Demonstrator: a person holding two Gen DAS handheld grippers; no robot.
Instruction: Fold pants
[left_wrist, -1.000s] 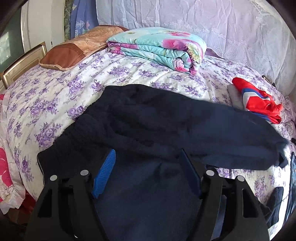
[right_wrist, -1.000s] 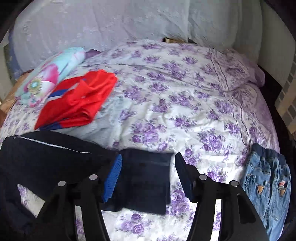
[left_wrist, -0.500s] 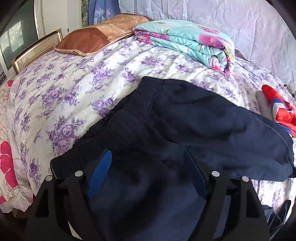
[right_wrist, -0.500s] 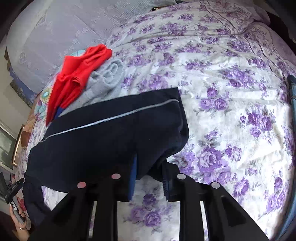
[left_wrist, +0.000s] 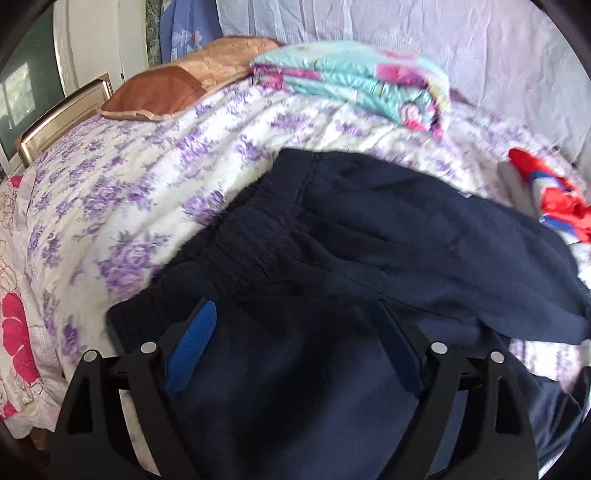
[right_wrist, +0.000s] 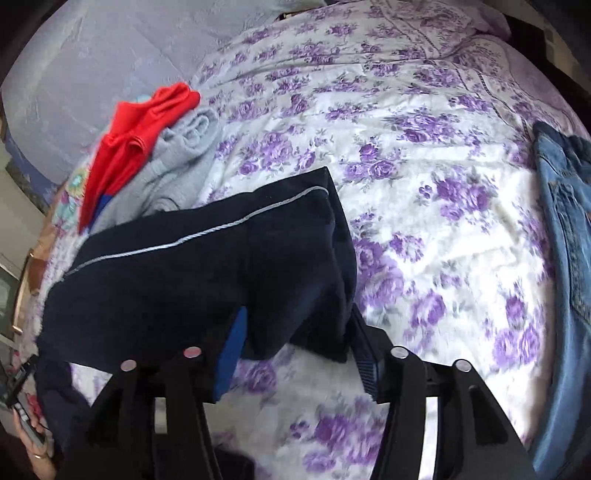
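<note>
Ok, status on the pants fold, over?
Left gripper jaws open over the navy pants. Right gripper jaws just reopened, pant leg lying between them. Nothing in the way.

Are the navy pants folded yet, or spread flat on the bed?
Folded over once: the navy pants lie doubled, the leg end brought back over the lower layer; not a compact fold.

one navy pants; one pillow; one jeans
</note>
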